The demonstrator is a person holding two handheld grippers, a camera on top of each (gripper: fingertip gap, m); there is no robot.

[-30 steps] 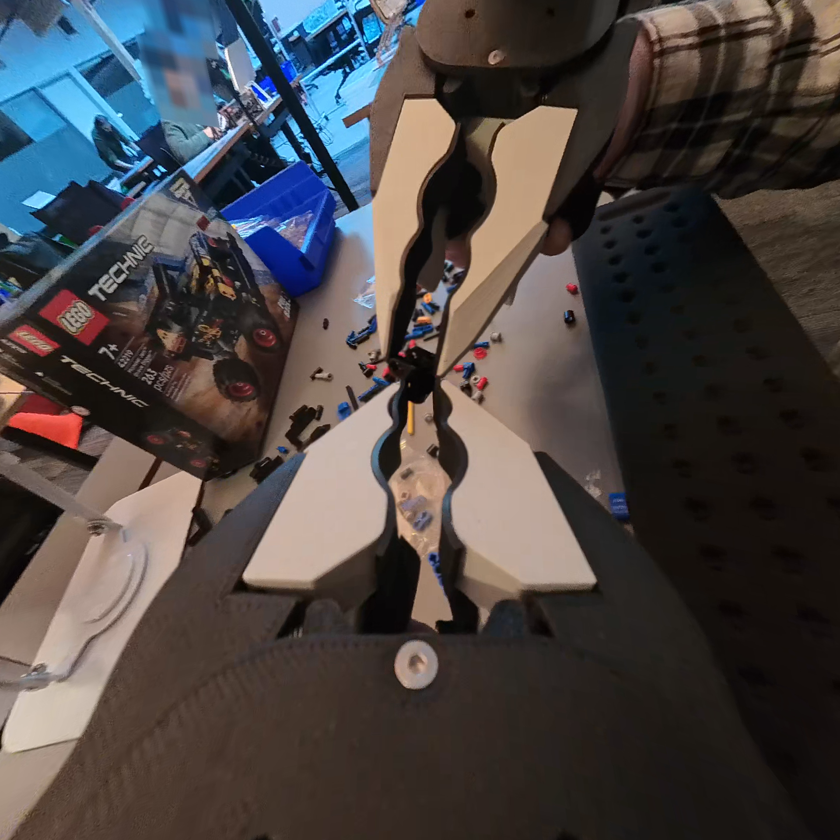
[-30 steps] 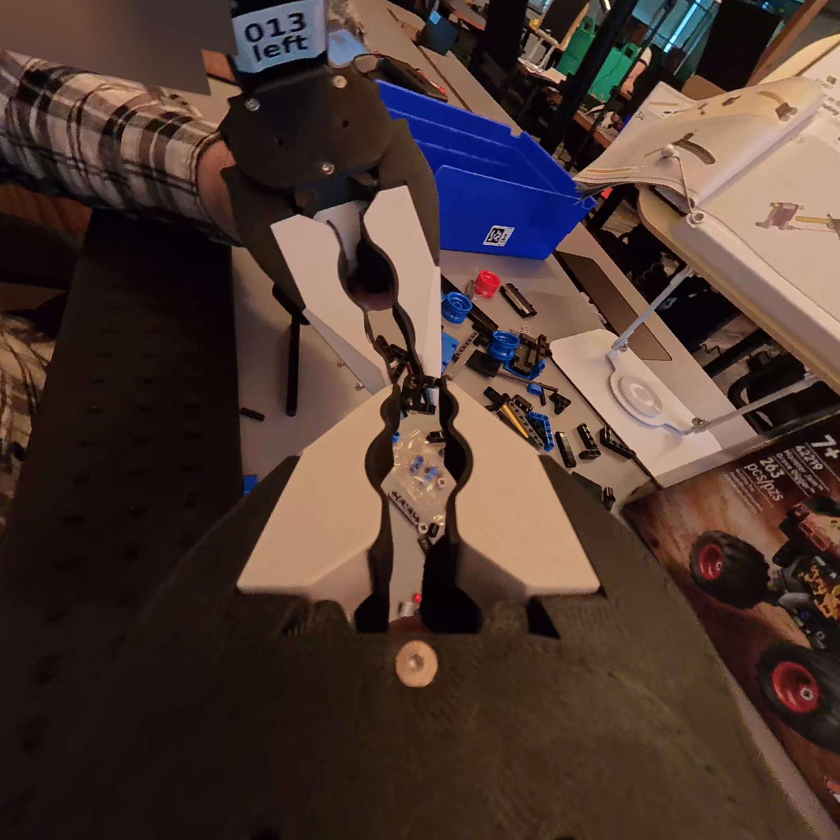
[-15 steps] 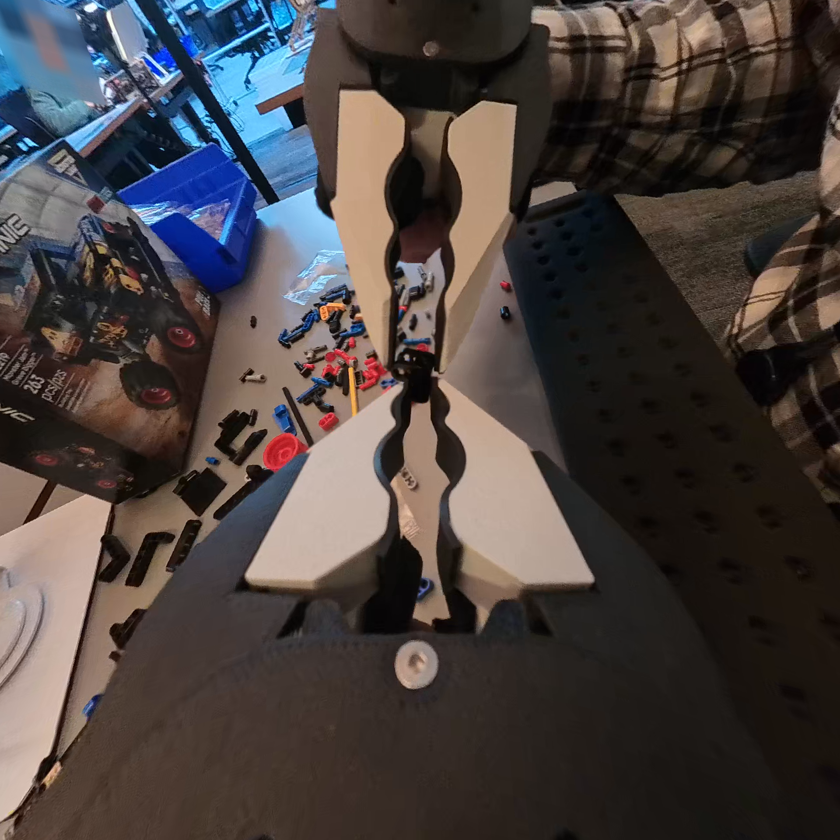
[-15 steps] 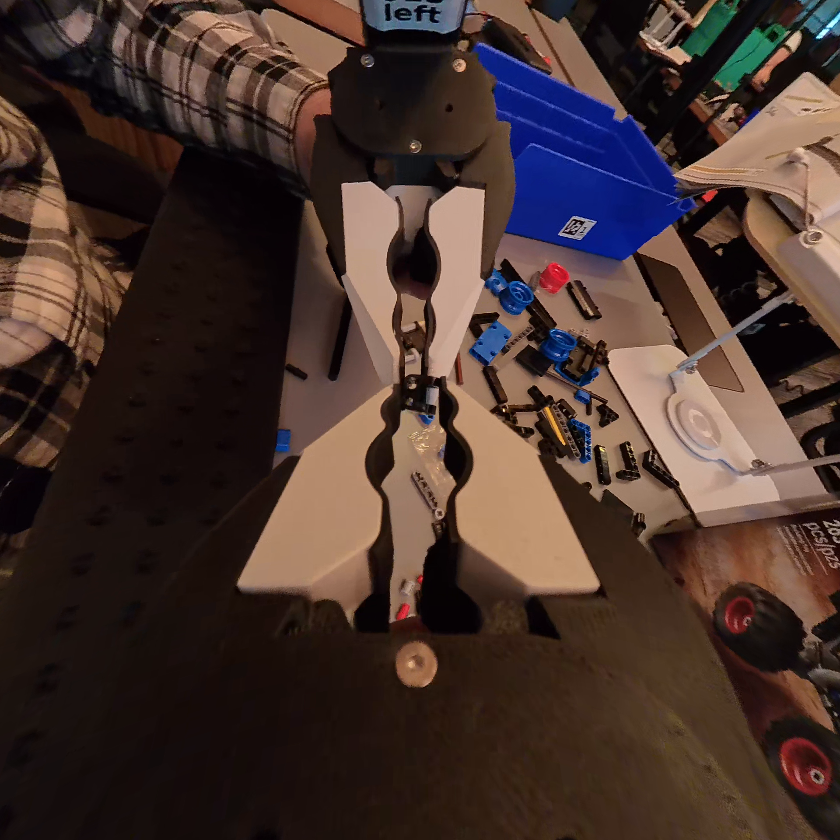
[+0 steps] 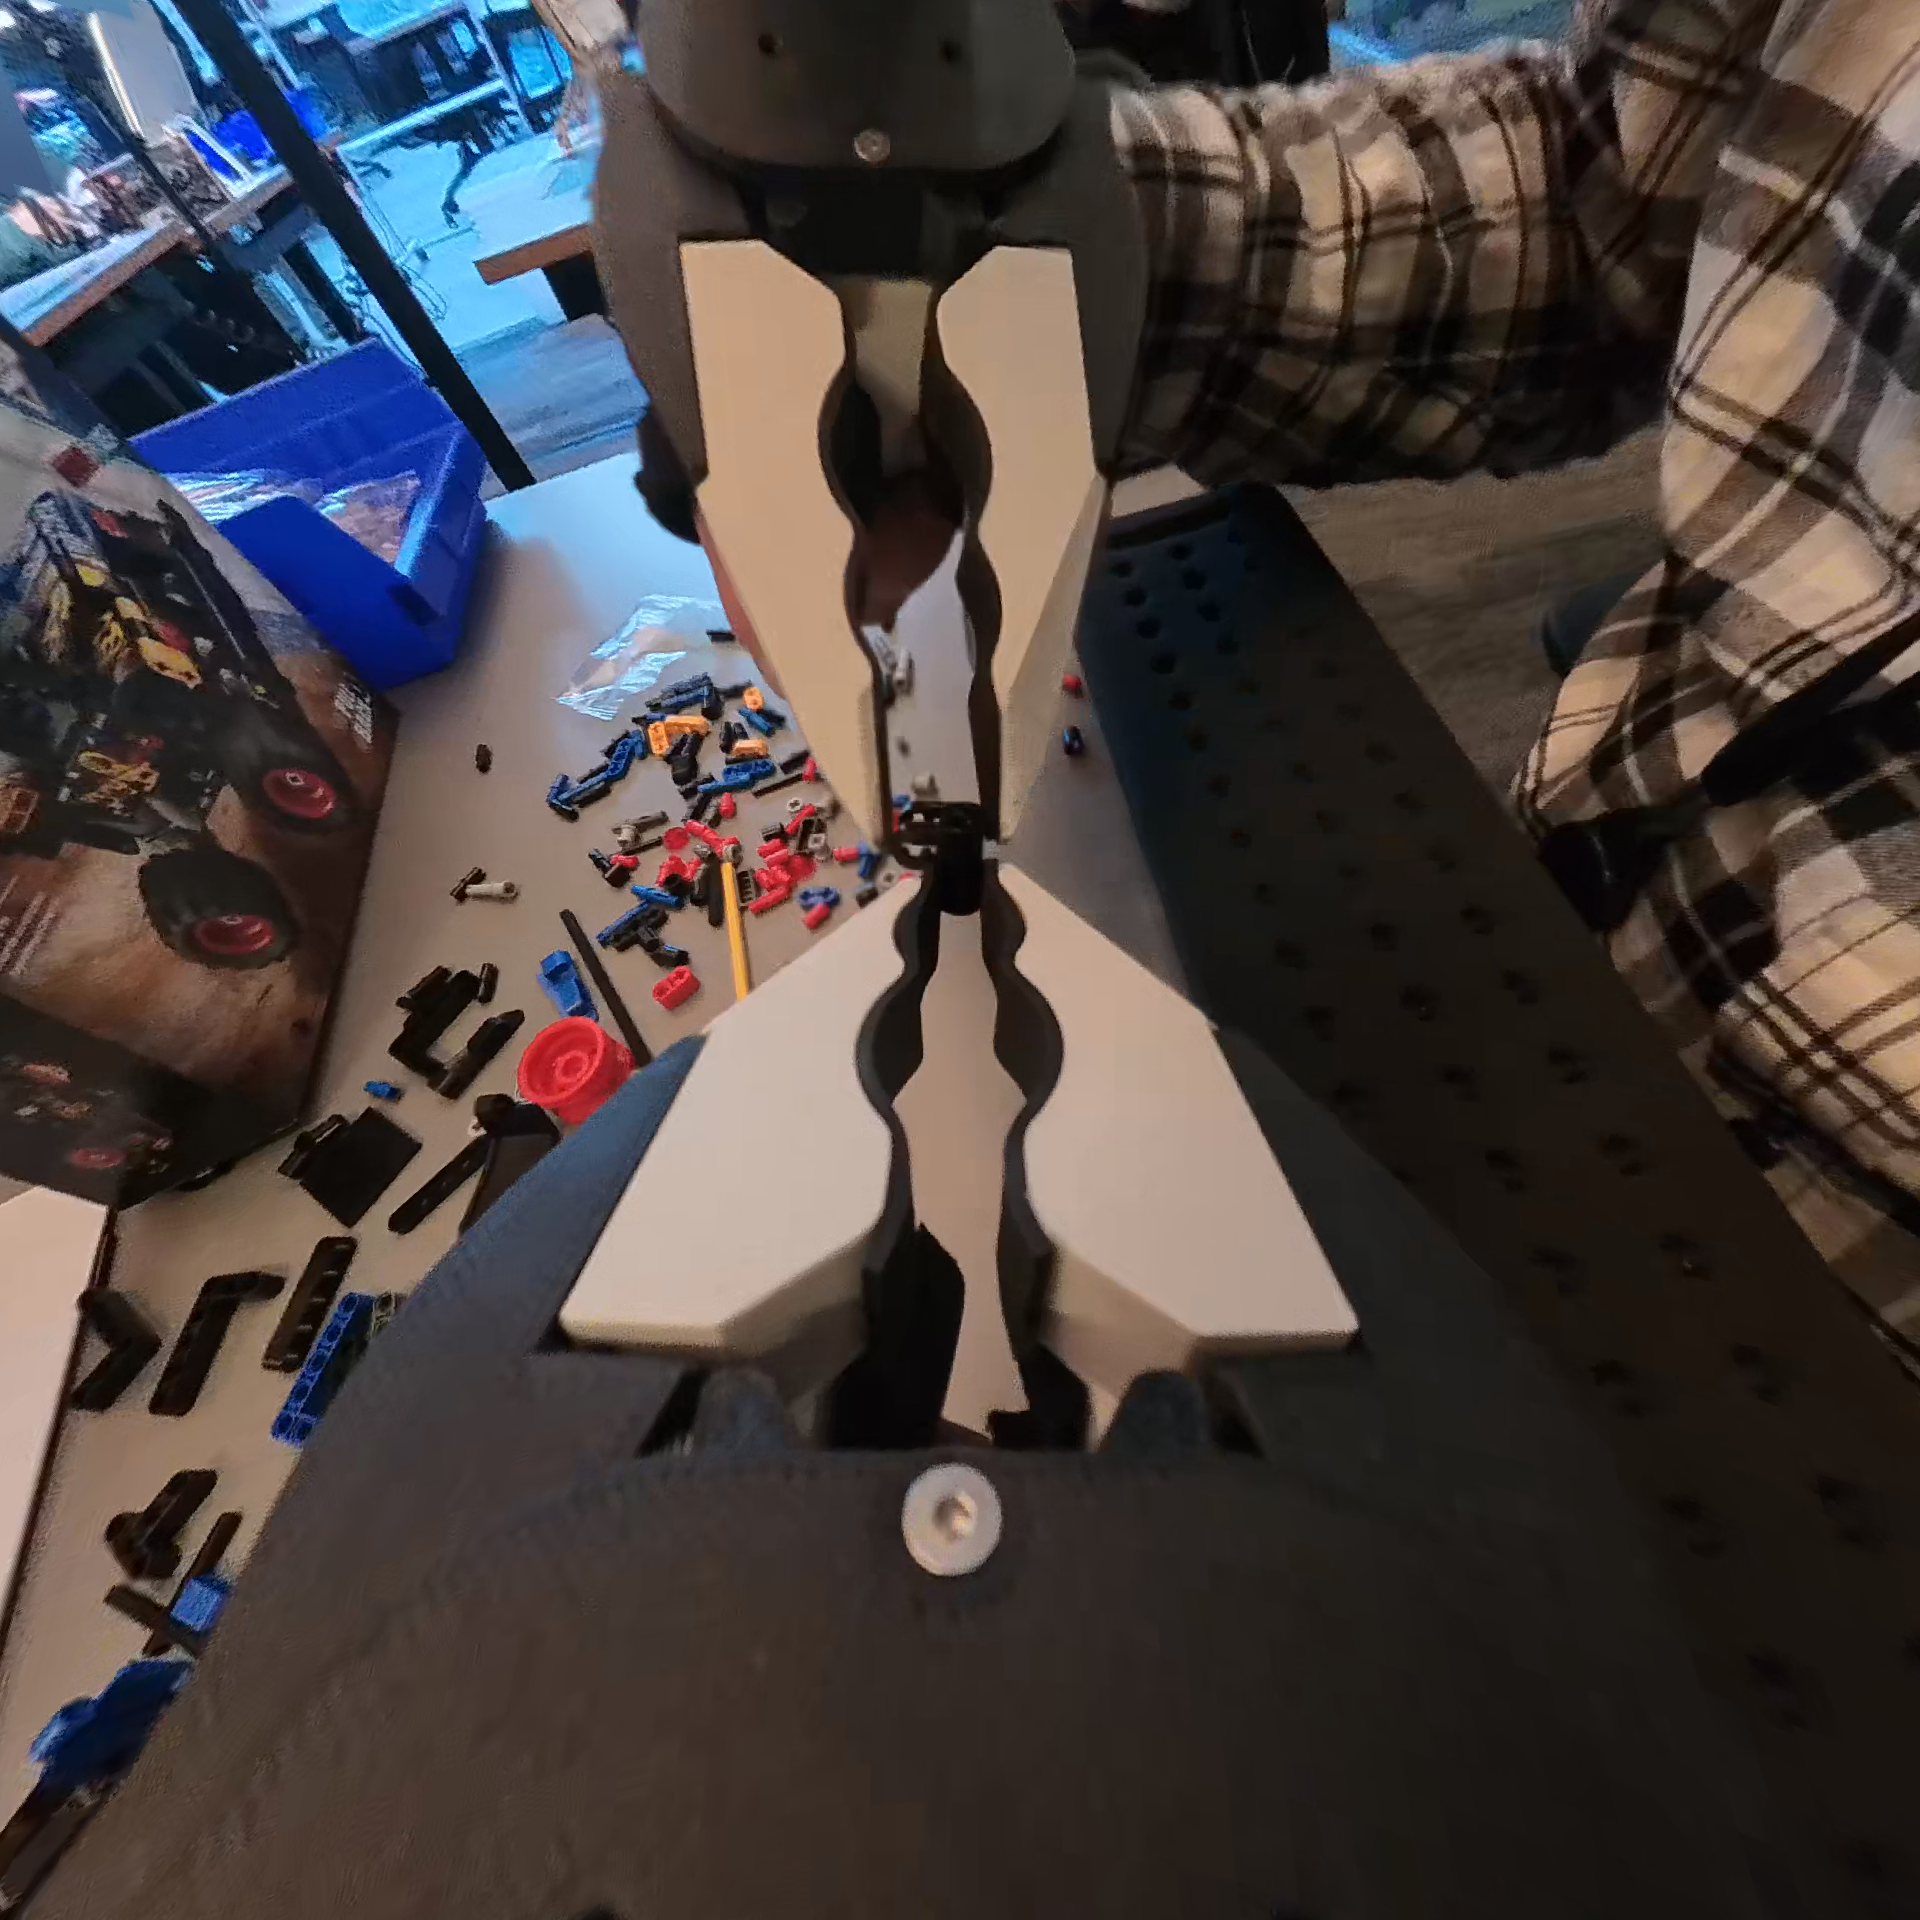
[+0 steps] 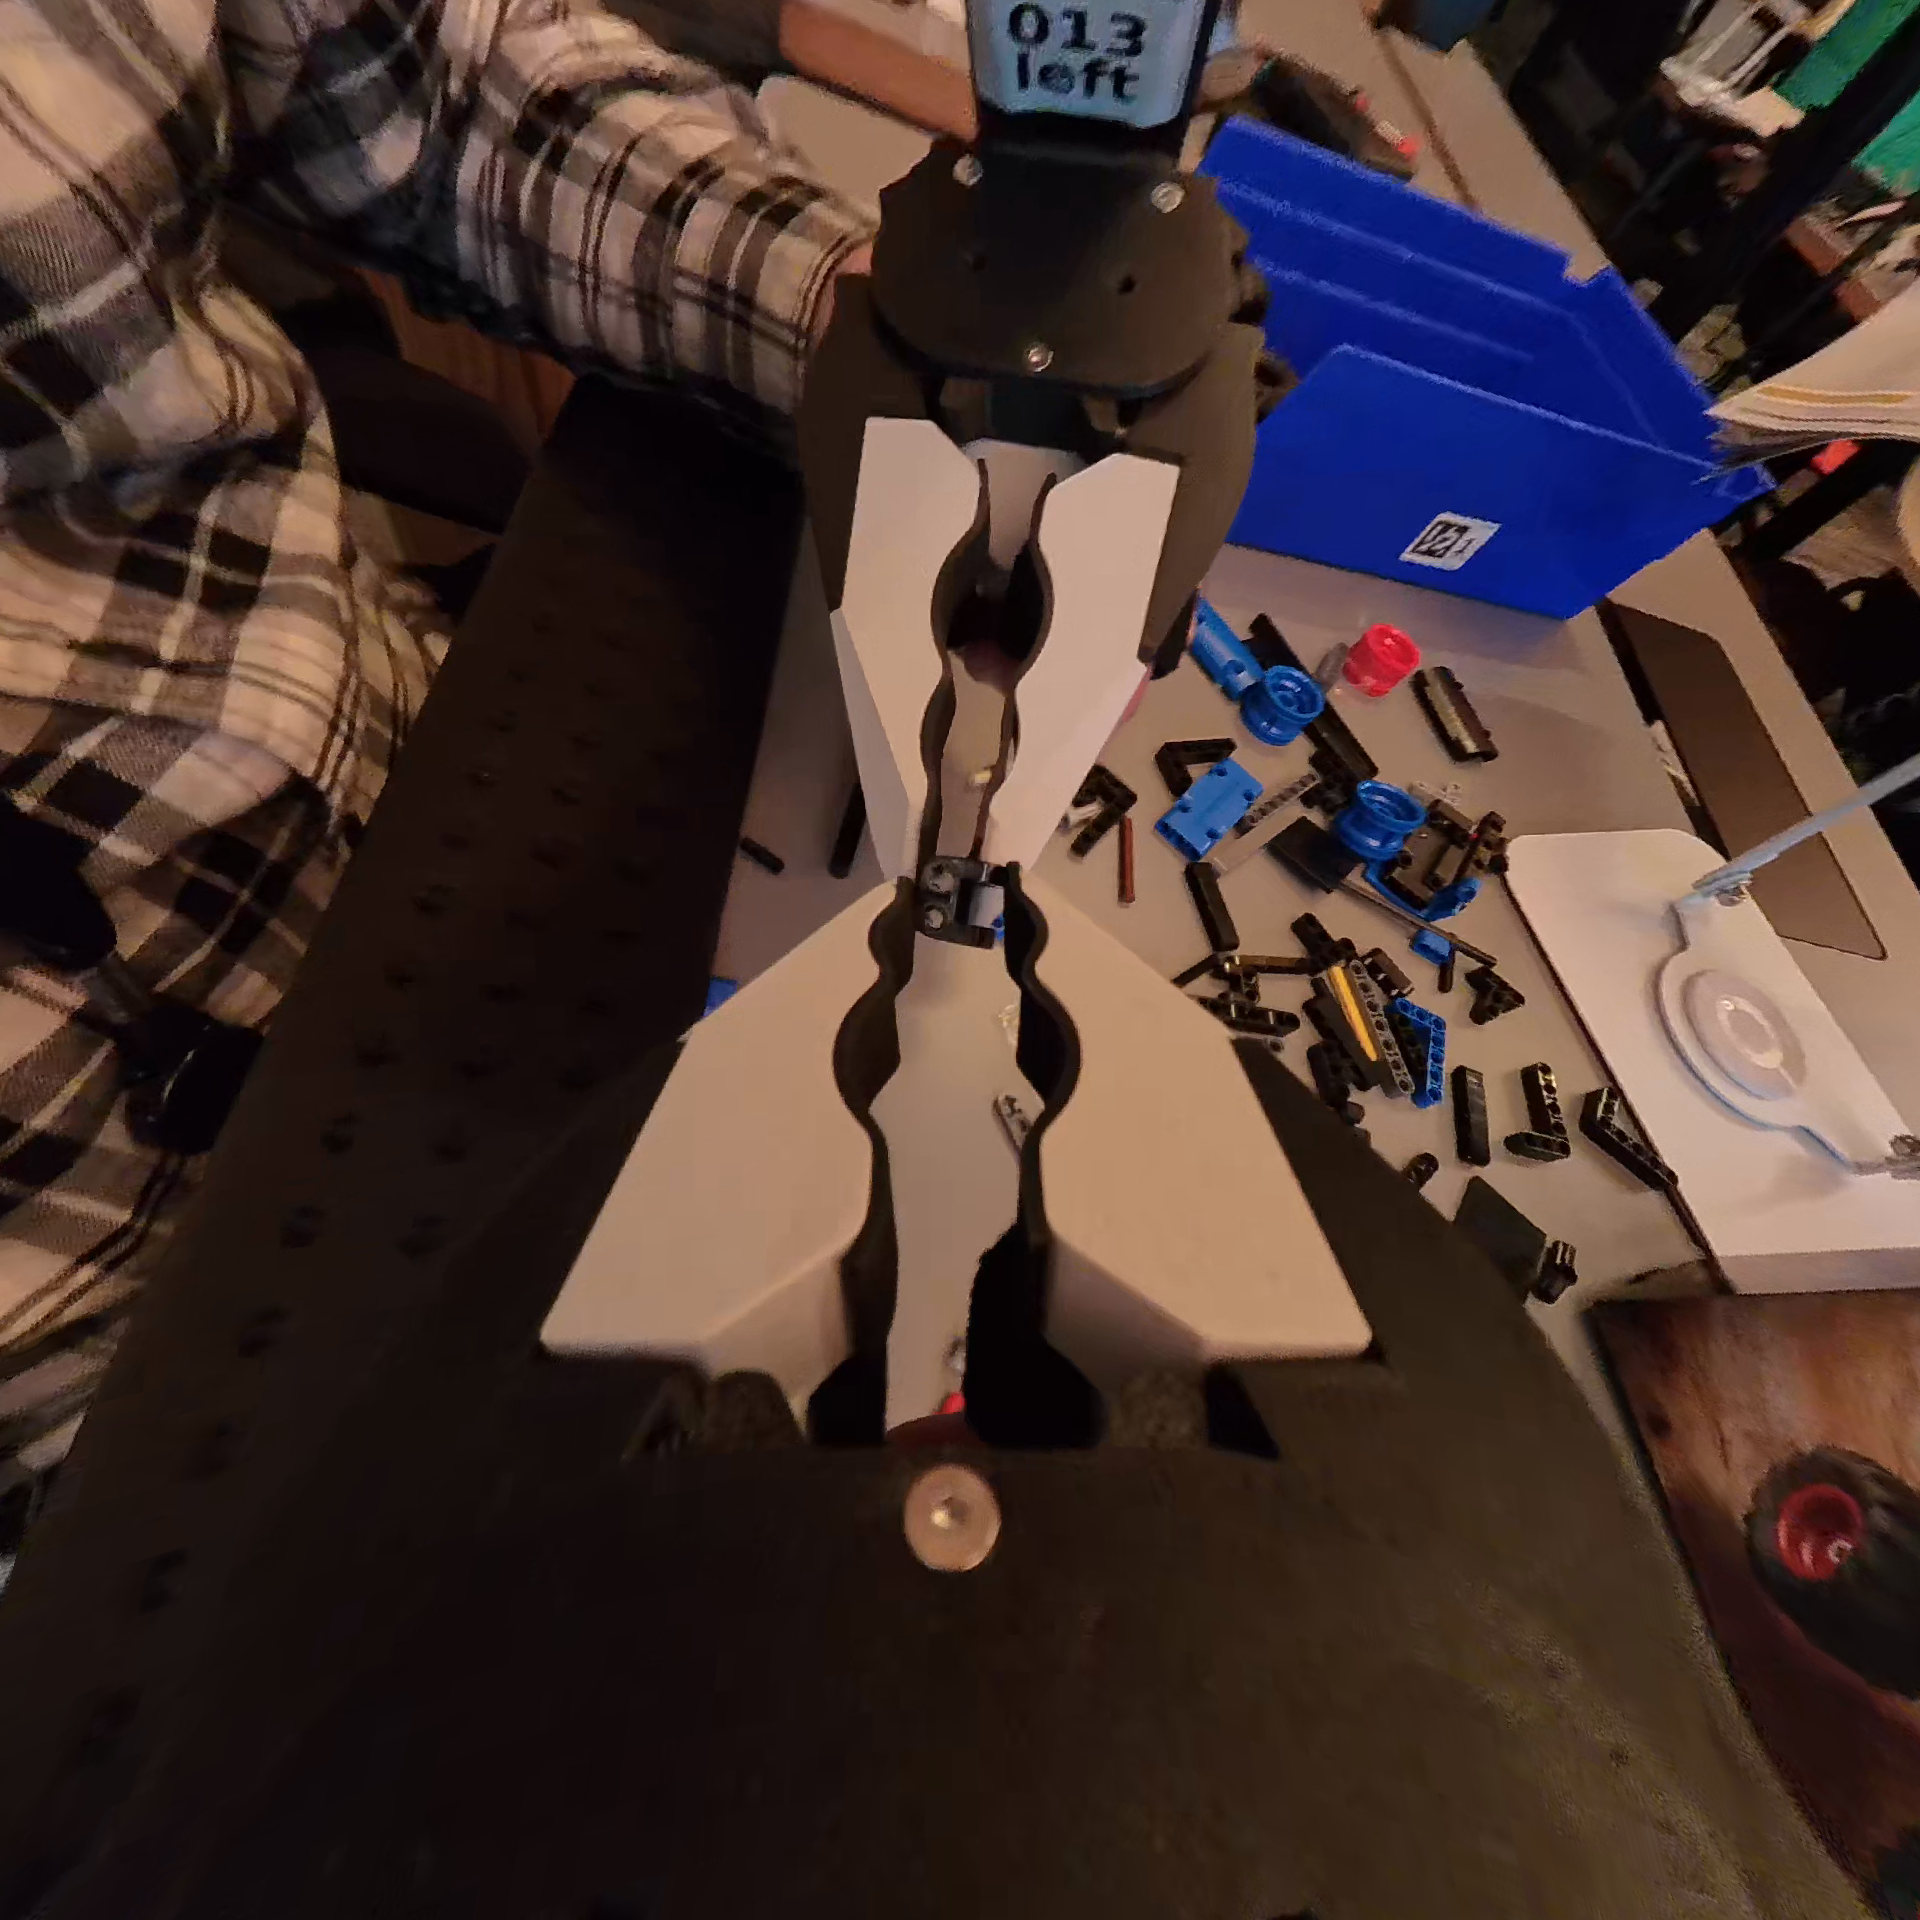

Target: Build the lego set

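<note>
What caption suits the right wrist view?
Two handheld tools meet tip to tip on a small black piece above scattered parts.

A small black lego assembly [image 5: 940,847] with a grey part on it [image 6: 961,904] is held in the air above the bench [image 5: 1081,831], pinched between the tips of the left gripper [image 5: 954,883] and the right gripper [image 5: 940,826], which meet tip to tip. Loose lego pieces lie scattered on the bench: small red, blue and black pins [image 5: 727,831] to the left in the left wrist view, a red wheel hub [image 5: 566,1070] nearer, and black beams [image 6: 1340,997] and blue hubs [image 6: 1283,707] in the right wrist view.
</note>
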